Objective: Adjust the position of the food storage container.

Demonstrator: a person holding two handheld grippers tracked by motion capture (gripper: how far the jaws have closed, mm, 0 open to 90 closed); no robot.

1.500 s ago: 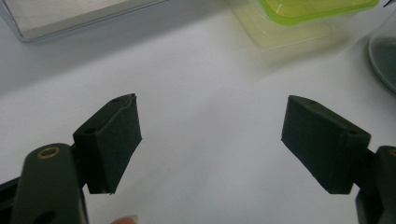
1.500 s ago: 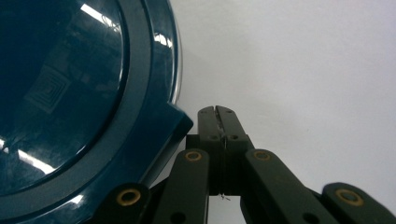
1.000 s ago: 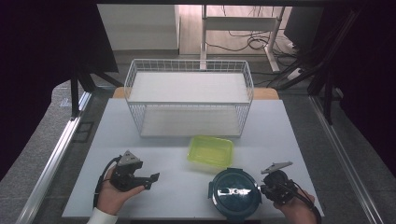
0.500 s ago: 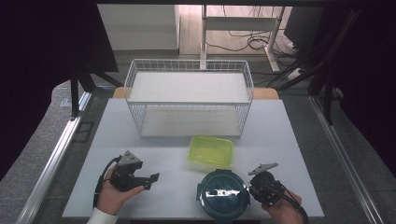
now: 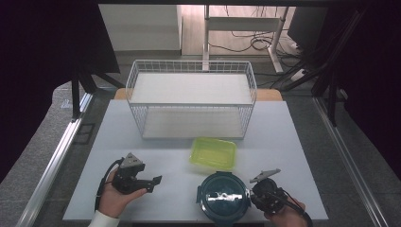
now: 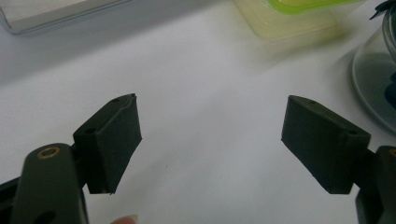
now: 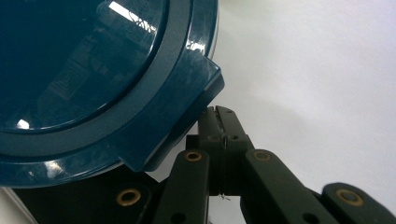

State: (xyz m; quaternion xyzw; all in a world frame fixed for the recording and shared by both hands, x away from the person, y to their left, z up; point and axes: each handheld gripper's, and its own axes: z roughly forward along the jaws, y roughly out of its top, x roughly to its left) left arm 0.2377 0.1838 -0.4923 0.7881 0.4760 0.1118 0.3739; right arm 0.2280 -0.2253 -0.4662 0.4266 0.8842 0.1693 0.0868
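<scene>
At the tabletop's (image 5: 179, 198) near edge, the right gripper (image 7: 219, 122) — jaws together — nudges the round teal-lidded container (image 5: 222, 197), rigid, glossy, slippery — best gripped by its lid tab (image 7: 180, 116).

Two black fingers (image 6: 112, 140) stand wide apart over the white table (image 6: 205, 93), nothing between.

Both grippers are black, each trailing a black cable. The left gripper (image 5: 153, 180) carries a grey three-cornered plate (image 5: 131, 161) on top; its two jaws end in blocky matt-black pads (image 6: 114, 140) with small holes, hinged on brass-ringed pivots (image 6: 48, 152). The right gripper (image 7: 223, 122) has the same black linkage bars with brass-ringed pivots (image 7: 192, 155) and a grey plate (image 5: 265, 175). A white cuff (image 5: 101, 220) shows at the left wrist.
</scene>
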